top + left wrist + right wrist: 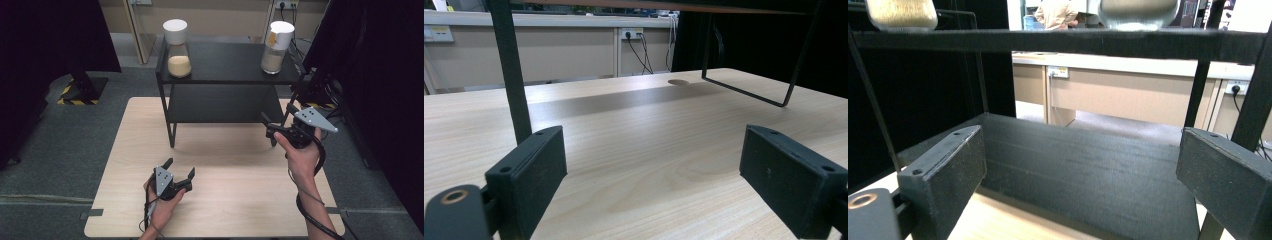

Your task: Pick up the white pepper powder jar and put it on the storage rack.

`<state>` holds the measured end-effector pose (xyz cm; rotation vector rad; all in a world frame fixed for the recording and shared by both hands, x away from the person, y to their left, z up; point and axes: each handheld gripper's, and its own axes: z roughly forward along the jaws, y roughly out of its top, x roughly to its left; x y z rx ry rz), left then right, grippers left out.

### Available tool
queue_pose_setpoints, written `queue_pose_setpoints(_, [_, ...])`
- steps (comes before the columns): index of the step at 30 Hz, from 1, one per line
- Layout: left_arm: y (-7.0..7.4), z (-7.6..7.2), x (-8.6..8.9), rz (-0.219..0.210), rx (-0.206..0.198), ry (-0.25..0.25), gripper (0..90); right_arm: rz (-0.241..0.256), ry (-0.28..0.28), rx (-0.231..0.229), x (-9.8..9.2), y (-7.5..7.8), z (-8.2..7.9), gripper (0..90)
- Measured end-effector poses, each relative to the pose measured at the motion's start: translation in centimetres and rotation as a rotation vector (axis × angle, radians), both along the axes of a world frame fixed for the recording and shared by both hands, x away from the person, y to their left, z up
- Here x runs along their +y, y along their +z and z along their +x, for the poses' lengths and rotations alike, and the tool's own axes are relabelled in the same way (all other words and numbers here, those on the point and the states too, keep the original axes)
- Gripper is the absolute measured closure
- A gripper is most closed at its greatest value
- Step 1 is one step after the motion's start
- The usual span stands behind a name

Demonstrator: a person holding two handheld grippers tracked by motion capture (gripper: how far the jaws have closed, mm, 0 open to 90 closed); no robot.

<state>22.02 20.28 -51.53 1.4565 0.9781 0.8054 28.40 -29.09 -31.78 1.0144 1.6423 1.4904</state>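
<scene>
Two glass jars with white lids stand on the top board of a black two-tier shelf rack [220, 67] at the far side of the light wooden desk [135, 150]. The left jar [178, 48] holds a yellowish grain up to roughly a third of its height; the right jar [276, 47] holds a paler, greyish-white grain and carries a small orange tag near its lid, too small to read. Both sit near the front edge of the top board, well apart from each other, one toward each end.

The lower board of the rack is bare, and the right hand-held gripper [266, 125] is raised just in front of its right end, jaws spread wide with nothing between them; in the right gripper view [1080, 185] the dark lower board lies straight ahead with the jar bottoms above it.

The left hand-held gripper [179, 170] rests low over the desk's near part, jaws also spread apart and empty, with open wood all around it. In the left gripper view [651, 175] a rack leg [511, 70] stands just beyond the left jaw and the rack's wire foot farther off to the right
</scene>
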Motion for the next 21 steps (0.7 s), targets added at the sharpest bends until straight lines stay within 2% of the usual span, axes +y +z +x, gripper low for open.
queue_pose_setpoints(7, [0.0,0.0,0.0,0.002,-0.001,0.000,10.9,-0.001,-0.001,0.019,-0.3,-1.3,-0.5,5.9])
queue_pose_setpoints(21, [0.0,0.0,0.0,0.001,-0.001,0.001,10.9,-0.011,0.003,0.021,-0.5,-2.8,-1.3,5.9])
